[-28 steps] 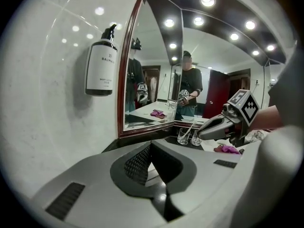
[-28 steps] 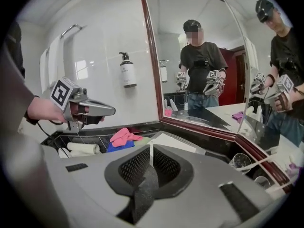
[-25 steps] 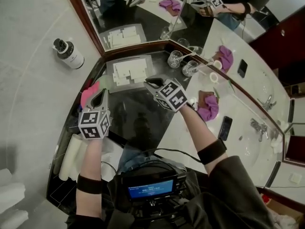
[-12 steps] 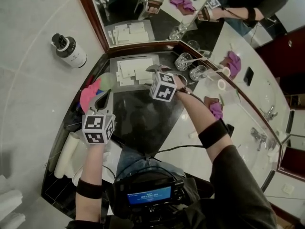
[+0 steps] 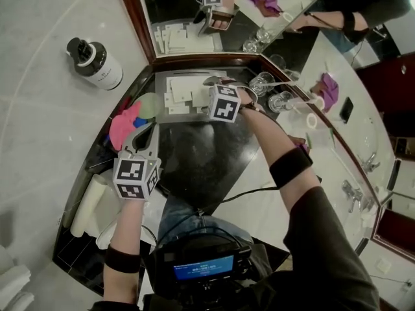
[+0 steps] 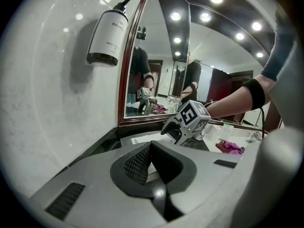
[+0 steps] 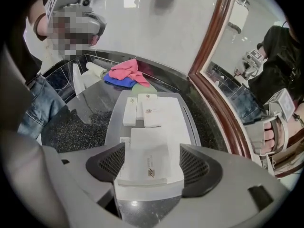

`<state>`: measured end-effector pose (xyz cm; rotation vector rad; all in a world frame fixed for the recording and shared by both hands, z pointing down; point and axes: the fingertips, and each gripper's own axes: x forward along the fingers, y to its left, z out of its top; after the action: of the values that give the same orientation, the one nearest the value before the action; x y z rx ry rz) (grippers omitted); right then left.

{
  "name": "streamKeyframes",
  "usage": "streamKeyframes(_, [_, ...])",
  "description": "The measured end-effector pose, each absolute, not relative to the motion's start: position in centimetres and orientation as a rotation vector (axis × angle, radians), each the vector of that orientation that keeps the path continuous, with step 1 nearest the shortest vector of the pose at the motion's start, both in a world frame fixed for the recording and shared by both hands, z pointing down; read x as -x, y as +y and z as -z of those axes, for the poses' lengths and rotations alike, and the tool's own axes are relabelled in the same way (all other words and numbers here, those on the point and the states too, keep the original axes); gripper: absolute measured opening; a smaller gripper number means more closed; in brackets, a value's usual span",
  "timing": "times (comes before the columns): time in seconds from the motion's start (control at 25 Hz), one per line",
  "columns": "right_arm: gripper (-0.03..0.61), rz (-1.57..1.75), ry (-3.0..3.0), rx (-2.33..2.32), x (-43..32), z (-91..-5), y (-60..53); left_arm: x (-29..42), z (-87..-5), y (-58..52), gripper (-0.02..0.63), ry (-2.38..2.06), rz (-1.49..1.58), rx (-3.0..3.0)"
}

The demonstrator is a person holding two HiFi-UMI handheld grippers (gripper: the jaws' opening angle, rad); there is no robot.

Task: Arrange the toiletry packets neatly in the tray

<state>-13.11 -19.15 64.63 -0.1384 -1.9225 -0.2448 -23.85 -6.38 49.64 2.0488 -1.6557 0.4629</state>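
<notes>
White packet [image 7: 145,151] lies flat in the tray [image 7: 111,122] at your twelve o'clock, right between your right gripper's [image 7: 153,165] fingers, which have just been opening and stand wide, not pressing it. Your left gripper [image 6: 152,151], at eight o'clock, is closed on nothing.

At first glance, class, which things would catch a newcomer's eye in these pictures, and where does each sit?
The right gripper hangs over the grey tray by the corner of the mirror; its jaws have just been opening, with a white packet lying between them. A bright pink cloth stands out on the black counter left of the tray, and a dark-capped bottle hangs on the pale wall above it.
</notes>
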Motion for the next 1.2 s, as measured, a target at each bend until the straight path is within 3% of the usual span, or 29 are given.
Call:
streamKeyframes(0.24, [0.383, 0.208, -1.942, 0.185, 14.2, -64.8, -19.4, 24.2, -50.7, -6.5, 0.0, -1.643, -0.457, -2.032])
streamKeyframes(0.4, [0.282, 0.153, -1.939, 0.257, 14.3, -64.9, -18.5, 24.4, -51.0, -6.6, 0.0, -1.645, -0.453, -2.024])
streamKeyframes(1.2, [0.282, 0.107, -2.031, 0.08, 12.0, -60.8, -18.2, 23.2, -50.2, -6.6, 0.0, -1.633, -0.471, -2.053])
